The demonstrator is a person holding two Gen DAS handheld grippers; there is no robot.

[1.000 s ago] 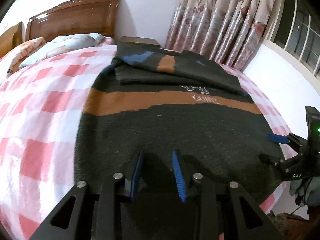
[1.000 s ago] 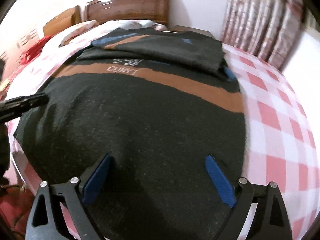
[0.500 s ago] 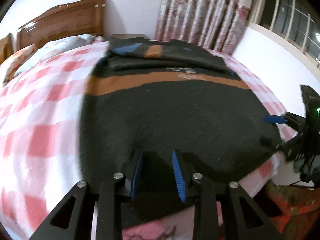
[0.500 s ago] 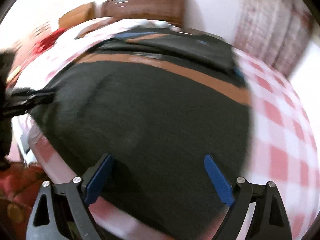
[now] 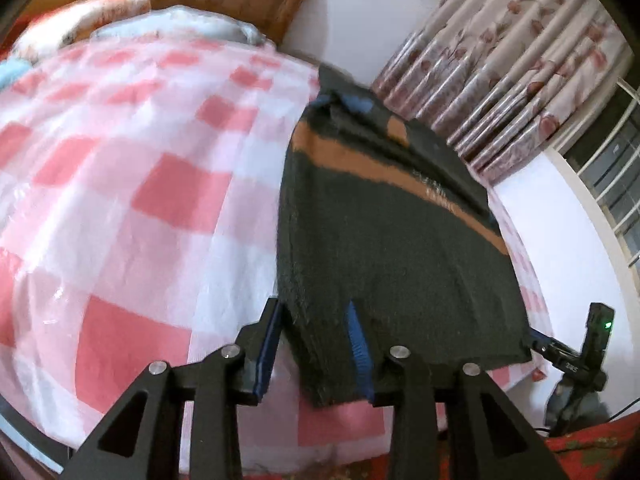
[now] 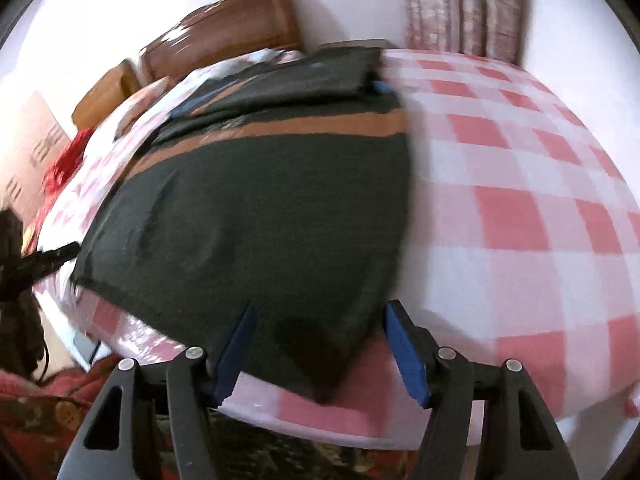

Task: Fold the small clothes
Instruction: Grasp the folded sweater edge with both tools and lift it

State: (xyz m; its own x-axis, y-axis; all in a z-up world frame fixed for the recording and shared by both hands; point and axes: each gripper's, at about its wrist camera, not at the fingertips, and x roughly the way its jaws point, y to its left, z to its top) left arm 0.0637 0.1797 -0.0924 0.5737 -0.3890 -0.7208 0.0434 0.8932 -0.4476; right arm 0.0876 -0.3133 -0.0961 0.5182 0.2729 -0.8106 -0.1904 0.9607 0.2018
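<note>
A dark knit sweater [image 5: 384, 240] with an orange band lies flat on the pink checked bed, its top part folded down; it also shows in the right wrist view [image 6: 260, 208]. My left gripper [image 5: 316, 352] is open, its blue fingers either side of the sweater's near left hem corner. My right gripper [image 6: 324, 348] is open, its fingers straddling the near right hem corner. The right gripper also shows at the far right of the left wrist view [image 5: 576, 356].
The checked bedspread [image 5: 120, 184] covers the bed. A wooden headboard [image 6: 224, 36] and pillows [image 5: 172, 28] lie at the far end. Floral curtains [image 5: 508, 64] hang behind. A red patterned floor [image 6: 44, 404] lies below the bed edge.
Both grippers pulled back to the bed's near edge and swung outward to the sweater's hem corners. The right gripper's fingers have narrowed; the left's have widened a little.
</note>
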